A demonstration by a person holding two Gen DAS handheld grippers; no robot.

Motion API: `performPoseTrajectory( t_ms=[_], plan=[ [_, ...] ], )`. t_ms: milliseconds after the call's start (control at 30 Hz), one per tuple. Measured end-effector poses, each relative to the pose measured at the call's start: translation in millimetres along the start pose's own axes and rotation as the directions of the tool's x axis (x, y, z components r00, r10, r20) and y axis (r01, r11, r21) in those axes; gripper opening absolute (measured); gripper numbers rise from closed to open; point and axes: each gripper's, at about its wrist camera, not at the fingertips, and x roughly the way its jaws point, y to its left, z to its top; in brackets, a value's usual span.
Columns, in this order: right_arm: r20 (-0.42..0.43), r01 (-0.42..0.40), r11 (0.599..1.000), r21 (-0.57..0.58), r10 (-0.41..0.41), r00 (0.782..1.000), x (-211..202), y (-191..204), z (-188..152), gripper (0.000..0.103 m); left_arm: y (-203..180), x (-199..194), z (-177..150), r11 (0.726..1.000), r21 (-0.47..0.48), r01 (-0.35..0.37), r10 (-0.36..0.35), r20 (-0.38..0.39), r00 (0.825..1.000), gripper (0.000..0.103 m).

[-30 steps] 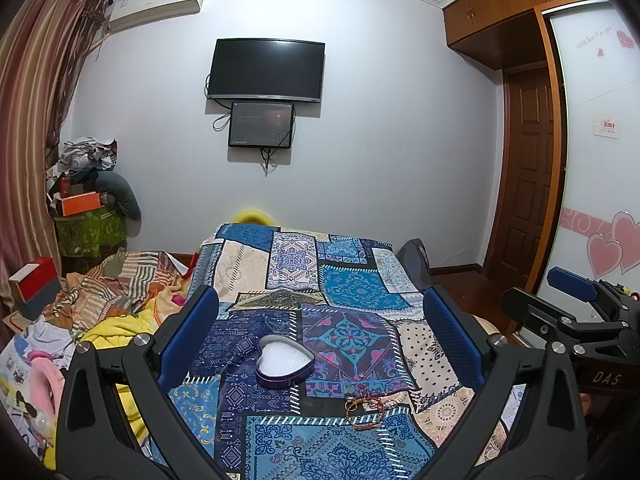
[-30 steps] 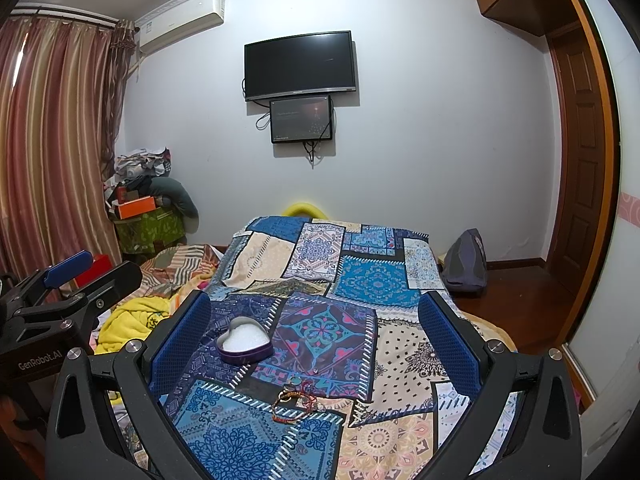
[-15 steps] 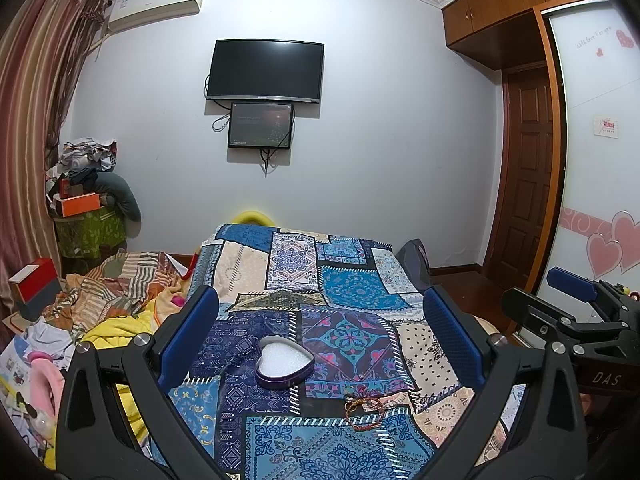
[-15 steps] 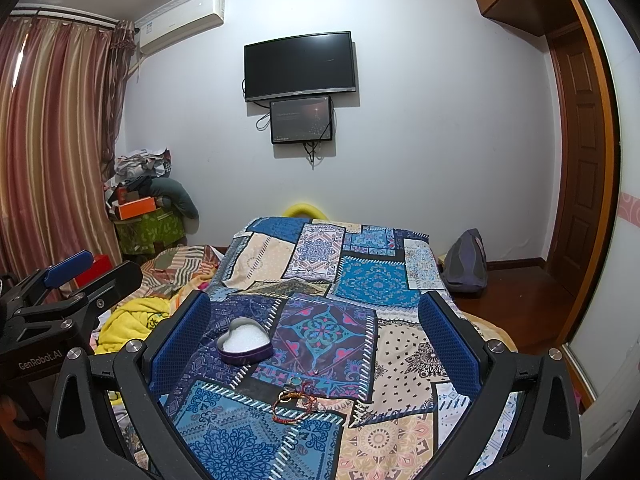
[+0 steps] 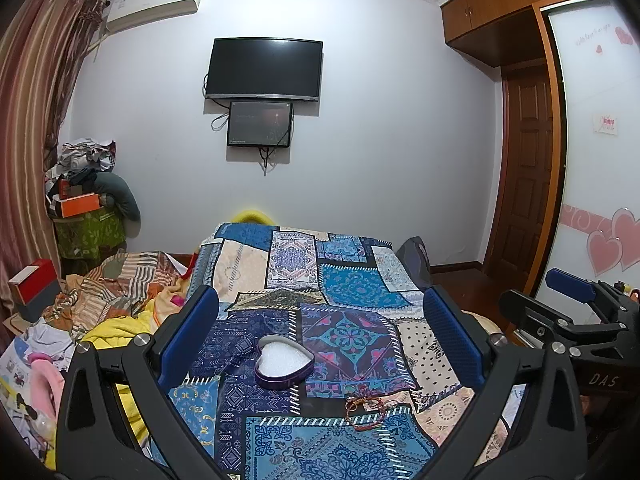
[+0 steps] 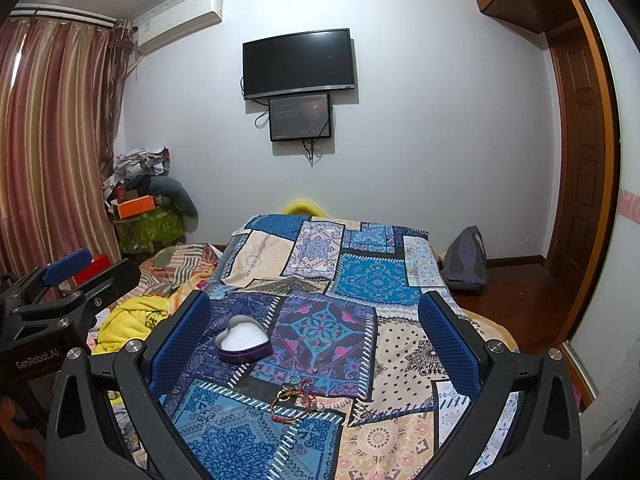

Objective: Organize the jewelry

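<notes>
Both tools hang above the near end of the bed, the left gripper (image 5: 320, 336) and the right gripper (image 6: 314, 334) each spread wide with nothing between the fingers. Nearest on the patchwork quilt (image 5: 352, 280) lies a red braided bracelet (image 6: 294, 402). Just beyond it and to its left sits an open heart-shaped box (image 5: 284, 362) with white lining. Farther off, a television (image 5: 264, 69) hangs on the wall.

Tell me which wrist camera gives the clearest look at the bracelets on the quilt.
The right wrist view: the bracelets lie near the middle between the open right gripper, with loops and a small ring distinguishable. In the left wrist view the bracelets sit off toward the right finger, reading as one tangled reddish bundle.
</notes>
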Motion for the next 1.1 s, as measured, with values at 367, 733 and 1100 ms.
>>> performPoseTrajectory(
  t_ms=[367, 733, 1100],
  plan=[
    [-0.071, 0.037, 0.999, 0.009, -0.036, 0.997, 25, -17, -13, 0.103, 7, 36, -11, 1.000, -0.010, 0.005, -0.006, -0.091, 0.996, 0.103],
    [-0.313, 0.044, 0.999, -0.008, -0.044, 0.949, 80, -52, -60, 0.103, 15, 118, -66, 1.000, -0.017, -0.021, 0.014, -0.338, 0.941, 0.103],
    [-0.493, -0.043, 0.998, 0.048, 0.061, 0.868, 127, -71, -105, 0.092, 20, 180, -136, 1.000, -0.015, -0.012, 0.001, -0.593, 0.805, 0.097]
  ],
)
